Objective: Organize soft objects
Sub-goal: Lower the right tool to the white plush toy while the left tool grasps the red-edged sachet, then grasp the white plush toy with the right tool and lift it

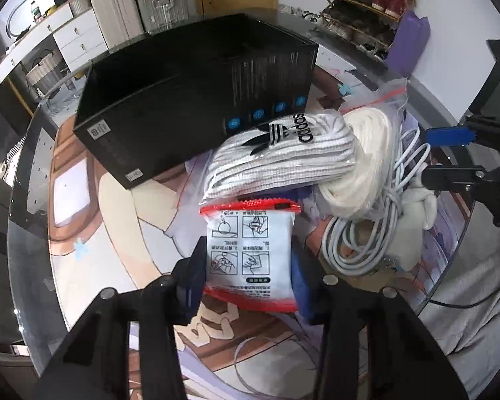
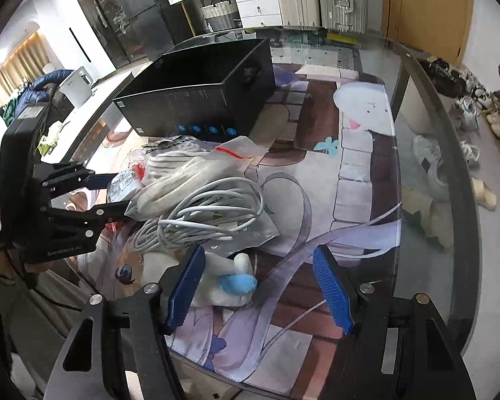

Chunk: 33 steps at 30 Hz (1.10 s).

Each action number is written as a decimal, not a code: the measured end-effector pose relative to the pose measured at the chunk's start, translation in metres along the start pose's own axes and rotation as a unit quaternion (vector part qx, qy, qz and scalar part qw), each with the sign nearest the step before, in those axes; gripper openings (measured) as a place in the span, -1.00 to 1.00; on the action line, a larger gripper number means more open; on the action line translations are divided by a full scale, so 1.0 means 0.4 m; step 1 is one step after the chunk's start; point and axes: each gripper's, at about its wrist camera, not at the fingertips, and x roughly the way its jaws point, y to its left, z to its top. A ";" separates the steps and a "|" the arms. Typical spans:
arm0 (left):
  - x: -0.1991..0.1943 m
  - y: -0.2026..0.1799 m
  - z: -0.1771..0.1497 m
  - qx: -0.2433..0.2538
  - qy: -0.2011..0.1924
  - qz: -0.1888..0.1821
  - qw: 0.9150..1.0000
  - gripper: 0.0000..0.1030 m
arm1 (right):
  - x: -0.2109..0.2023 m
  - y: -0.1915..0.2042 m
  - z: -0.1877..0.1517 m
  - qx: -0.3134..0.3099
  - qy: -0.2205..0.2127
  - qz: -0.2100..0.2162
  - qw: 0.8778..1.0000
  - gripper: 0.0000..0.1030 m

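My left gripper (image 1: 250, 266) is shut on a white packet with red edges and printed pictograms (image 1: 251, 253), held just above the mat; it also shows in the right wrist view (image 2: 113, 193). Beyond it lie a bagged striped Adidas cloth (image 1: 283, 153), a bagged cream rope bundle (image 1: 360, 166), coiled white cable (image 1: 366, 233) and a white plush toy (image 1: 416, 213). An open black box (image 1: 190, 100) stands behind them. My right gripper (image 2: 260, 286) is open, its blue pads either side of the white and blue plush toy (image 2: 230, 280), near the cable (image 2: 203, 213).
The pile lies on a printed mat (image 2: 350, 173) on a round glass table (image 2: 450, 200). Suitcases (image 1: 140, 3), white drawers (image 1: 73, 36) and a shoe rack (image 1: 360, 10) stand beyond the table. Shoes lie on the floor (image 2: 430, 163).
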 end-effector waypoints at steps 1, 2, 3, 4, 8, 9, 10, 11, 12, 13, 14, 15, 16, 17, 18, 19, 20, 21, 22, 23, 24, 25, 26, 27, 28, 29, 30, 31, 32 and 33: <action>-0.007 0.001 -0.005 0.000 0.000 -0.003 1.000 -0.17 | -0.003 -0.001 0.001 0.000 -0.001 -0.002 1.000 0.32; -0.013 0.002 -0.009 0.001 0.000 -0.005 1.000 -0.17 | -0.008 0.000 0.001 -0.003 -0.004 -0.007 1.000 0.32; -0.020 0.002 -0.014 0.003 -0.001 -0.005 1.000 -0.17 | -0.013 0.002 0.001 -0.007 -0.008 -0.016 1.000 0.32; -0.029 0.002 -0.023 0.006 -0.004 -0.003 1.000 -0.17 | -0.017 0.003 0.000 -0.011 -0.012 -0.029 0.999 0.32; -0.058 0.012 -0.058 0.006 -0.006 0.002 1.000 -0.17 | -0.023 -0.007 0.002 -0.010 -0.019 -0.061 0.998 0.32; -0.061 0.015 -0.063 0.003 -0.006 0.000 1.000 -0.17 | -0.015 -0.008 0.002 -0.011 -0.012 -0.060 0.998 0.32; -0.064 0.019 -0.069 0.000 -0.005 -0.003 1.000 -0.17 | -0.008 -0.006 0.000 -0.013 -0.006 -0.058 0.998 0.32; -0.065 0.020 -0.073 -0.001 -0.004 -0.006 1.000 -0.17 | 0.000 -0.003 -0.002 -0.017 0.002 -0.056 0.998 0.32; -0.064 0.020 -0.075 -0.002 -0.003 -0.007 1.000 -0.17 | 0.003 0.002 -0.005 -0.022 0.008 -0.060 0.998 0.32; -0.063 0.020 -0.078 0.000 -0.001 -0.006 1.000 -0.17 | 0.001 0.006 -0.010 -0.025 0.007 -0.064 0.998 0.32; -0.060 0.019 -0.080 0.004 0.002 -0.003 1.000 -0.17 | -0.007 0.012 -0.016 -0.030 0.005 -0.068 0.997 0.32; -0.055 0.017 -0.079 0.003 0.003 -0.001 1.000 -0.17 | -0.013 0.013 -0.022 -0.032 0.004 -0.067 0.997 0.32; -0.054 0.019 -0.077 0.001 0.004 -0.003 1.000 -0.17 | -0.019 0.012 -0.026 -0.031 0.004 -0.066 0.997 0.32; -0.054 0.021 -0.077 -0.001 0.003 -0.005 1.000 -0.17 | -0.022 0.011 -0.028 -0.028 0.002 -0.064 0.998 0.32; -0.053 0.022 -0.075 -0.002 0.003 -0.005 1.000 -0.17 | -0.031 0.007 -0.028 -0.024 -0.004 -0.062 0.998 0.32; -0.053 0.022 -0.074 -0.003 0.002 -0.005 1.000 -0.16 | -0.043 0.004 -0.027 -0.019 -0.015 -0.060 0.998 0.32; -0.054 0.021 -0.073 -0.003 0.002 -0.005 1.000 -0.16 | -0.062 0.000 -0.023 -0.013 -0.033 -0.053 0.998 0.32; -0.055 0.020 -0.072 -0.002 0.001 -0.006 1.000 -0.16 | -0.077 0.004 -0.021 -0.014 -0.047 -0.038 0.998 0.32; -0.057 0.018 -0.073 -0.001 0.000 -0.007 1.000 -0.16 | -0.084 0.013 -0.020 -0.019 -0.052 -0.023 0.998 0.32; -0.058 0.016 -0.074 0.000 -0.001 -0.008 1.000 -0.16 | -0.088 0.034 -0.021 -0.040 -0.053 0.007 0.998 0.32; -0.059 0.013 -0.074 0.002 -0.002 -0.008 1.000 -0.16 | -0.085 0.054 -0.023 -0.059 -0.049 0.022 0.997 0.32; -0.060 0.012 -0.075 0.003 -0.001 -0.009 1.000 -0.16 | -0.081 0.067 -0.024 -0.070 -0.047 0.024 0.996 0.32; -0.059 0.012 -0.075 0.003 0.000 -0.008 1.000 -0.16 | -0.075 0.086 -0.027 -0.084 -0.044 0.019 0.995 0.32; -0.058 0.013 -0.075 0.002 0.001 -0.008 1.000 -0.16 | -0.067 0.109 -0.032 -0.107 -0.039 0.016 0.993 0.32; -0.057 0.013 -0.075 0.001 0.001 -0.009 1.000 -0.16 | -0.059 0.126 -0.036 -0.124 -0.033 0.015 0.992 0.32; -0.056 0.014 -0.075 0.001 0.002 -0.011 1.000 -0.16 | -0.042 0.142 -0.040 -0.141 -0.020 0.016 0.990 0.32; -0.055 0.015 -0.076 0.000 0.004 -0.012 1.000 -0.16 | -0.030 0.151 -0.046 -0.149 -0.009 0.016 0.989 0.32; -0.054 0.016 -0.075 0.000 0.005 -0.011 1.000 -0.16 | -0.011 0.161 -0.051 -0.160 0.008 0.012 0.987 0.32; -0.053 0.017 -0.076 -0.001 0.006 -0.012 1.000 -0.16 | 0.004 0.167 -0.055 -0.170 0.018 0.005 0.985 0.32; -0.053 0.017 -0.075 -0.001 0.005 -0.013 1.000 -0.16 | 0.014 0.176 -0.058 -0.182 0.021 -0.008 0.983 0.36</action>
